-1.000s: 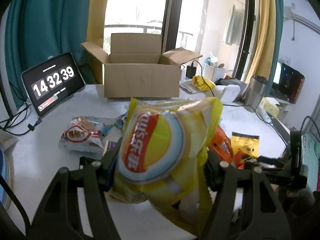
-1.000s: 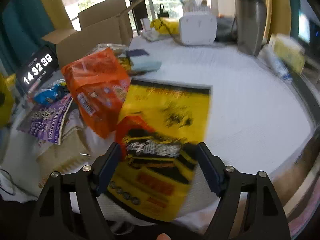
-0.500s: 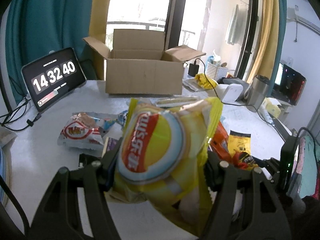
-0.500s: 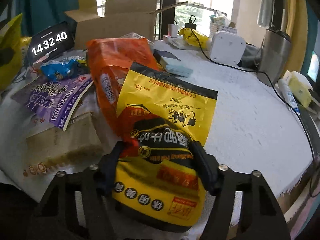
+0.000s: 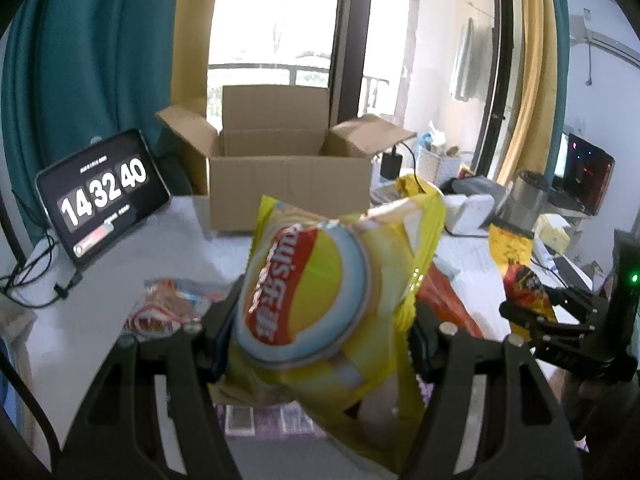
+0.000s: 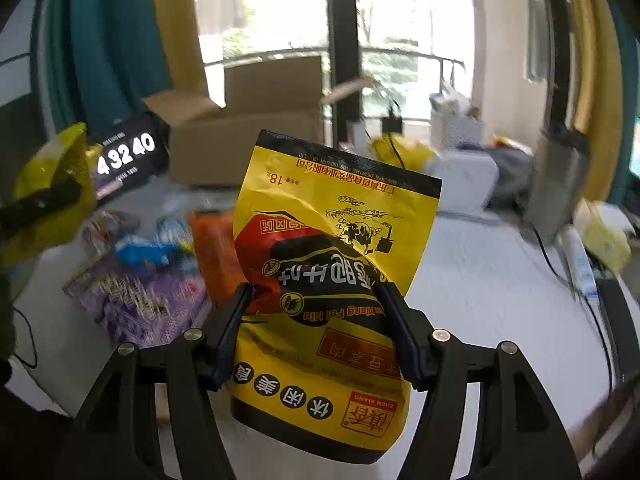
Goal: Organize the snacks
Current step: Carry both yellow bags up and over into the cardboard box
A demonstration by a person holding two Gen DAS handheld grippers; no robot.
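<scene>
**Two bags in the air, one open box: where the carry could fail**

Left first. The left gripper is clamped on a puffy yellow crisp bag with a red-and-white round logo, its pads pressing the bag's sides at about mid-height. The bag is held clear of the white-clothed table, and the open brown cardboard box stands at twelve o'clock from it, flaps spread. An air-filled bag gives under pressure, so the pads could creep along the slick film and the bag might squirt out or tip before it clears the box wall. The black tablet showing clock digits, at ten o'clock, leans just beside the box; a wide swing could knock it.

Below lies a loose pile: a purple flat packet, a blue wrapper, an orange bag. A dropped bag would land among these and scatter them.

To the right, the right gripper is closed on a flat yellow pouch with black and red print, lifted off the table and standing upright between the pads, creased where they bite. The tall free top could flop over or catch a box flap. In the left view this gripper sits at three o'clock, close by, so I judge both hands heading for one box could collide. Cables trail along the right edge.
</scene>
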